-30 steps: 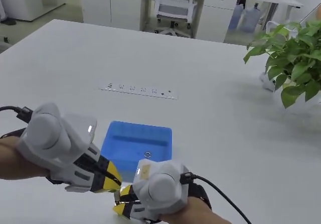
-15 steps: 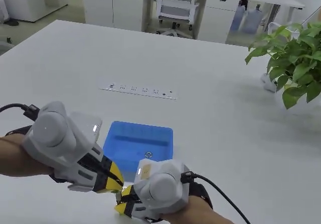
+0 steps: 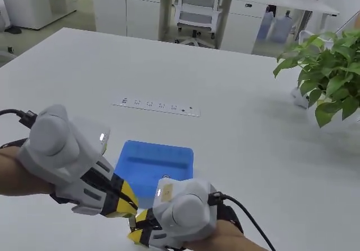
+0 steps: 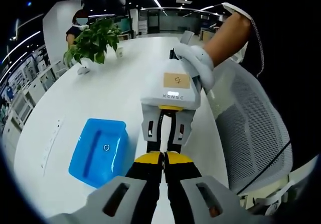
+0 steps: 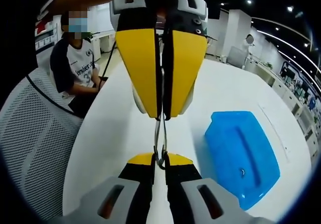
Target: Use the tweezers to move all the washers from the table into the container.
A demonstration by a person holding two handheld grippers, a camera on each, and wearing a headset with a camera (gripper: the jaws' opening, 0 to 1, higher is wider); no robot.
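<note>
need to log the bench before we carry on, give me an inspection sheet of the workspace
surface: white table, flat and plain
job's things: blue container holding one washer; tweezers spanning the two grippers; loose washers on the table: nothing seen
clutter: potted plant at the table's right edge; socket strip set into the top
grippers: left gripper and right gripper tip to tip beside the container, both shut on the tweezers
cables: black cable off the right gripper, another off the left
surroundings: office chair, cabinets, seated person
</note>
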